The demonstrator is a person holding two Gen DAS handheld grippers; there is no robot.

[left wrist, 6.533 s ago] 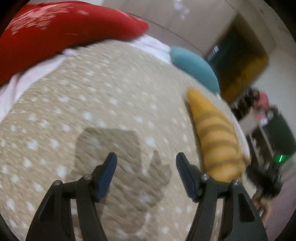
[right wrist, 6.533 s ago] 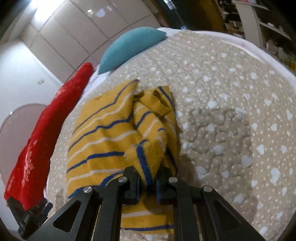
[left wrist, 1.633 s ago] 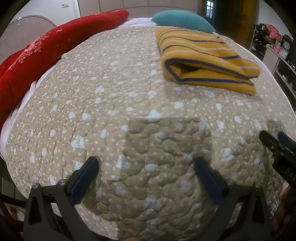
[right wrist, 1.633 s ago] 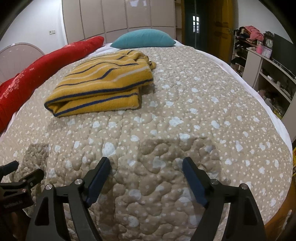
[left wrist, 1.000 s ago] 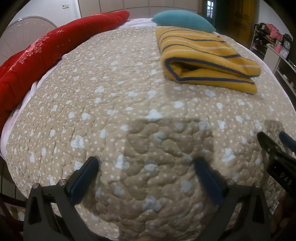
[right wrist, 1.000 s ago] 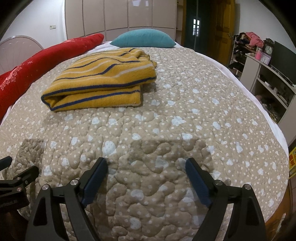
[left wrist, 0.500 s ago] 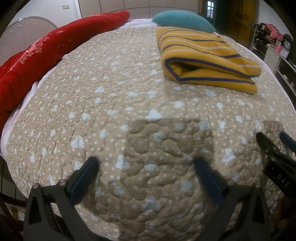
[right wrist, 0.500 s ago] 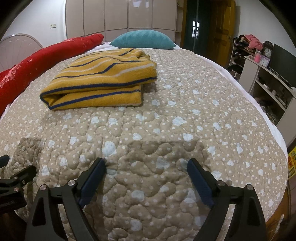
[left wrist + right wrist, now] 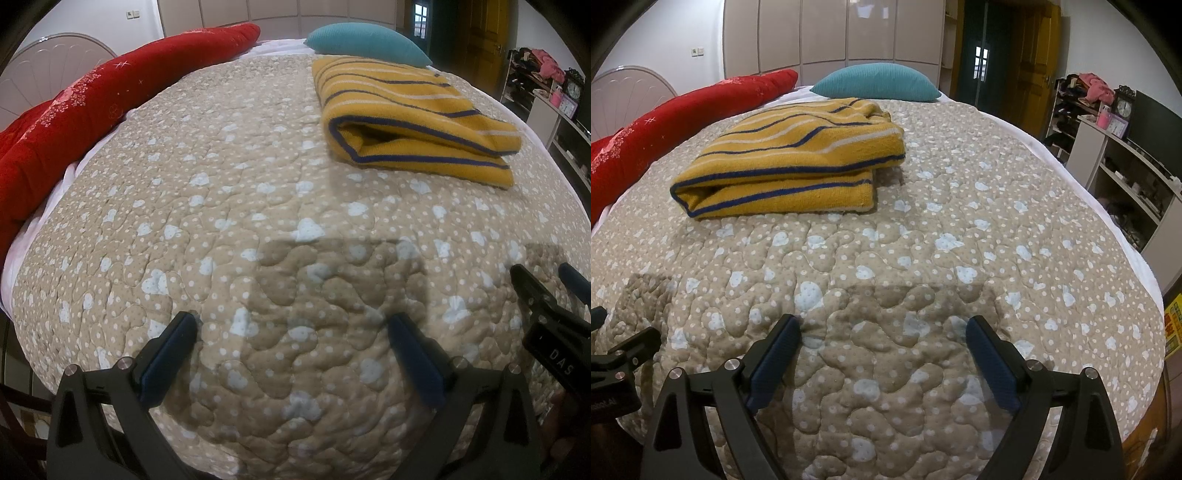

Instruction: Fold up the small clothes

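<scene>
A yellow garment with blue and white stripes (image 9: 410,114) lies folded in a flat stack on the beige dotted quilt (image 9: 229,206), far from both grippers; it also shows in the right wrist view (image 9: 790,166). My left gripper (image 9: 291,332) is open and empty, low over the near end of the bed. My right gripper (image 9: 882,336) is open and empty at the same near end. The right gripper's fingers (image 9: 535,295) show at the right edge of the left wrist view, and part of the left gripper (image 9: 624,354) shows at the left edge of the right wrist view.
A long red bolster (image 9: 92,99) runs along the bed's left side. A teal pillow (image 9: 875,86) lies at the head. White shelves (image 9: 1126,177) with clutter stand to the right of the bed. A white round fan (image 9: 624,96) stands at the left.
The right gripper, earlier shut on the yellow garment, has let it go folded and drawn back. Both grippers now stay open at the near end, almost still in the last second.
</scene>
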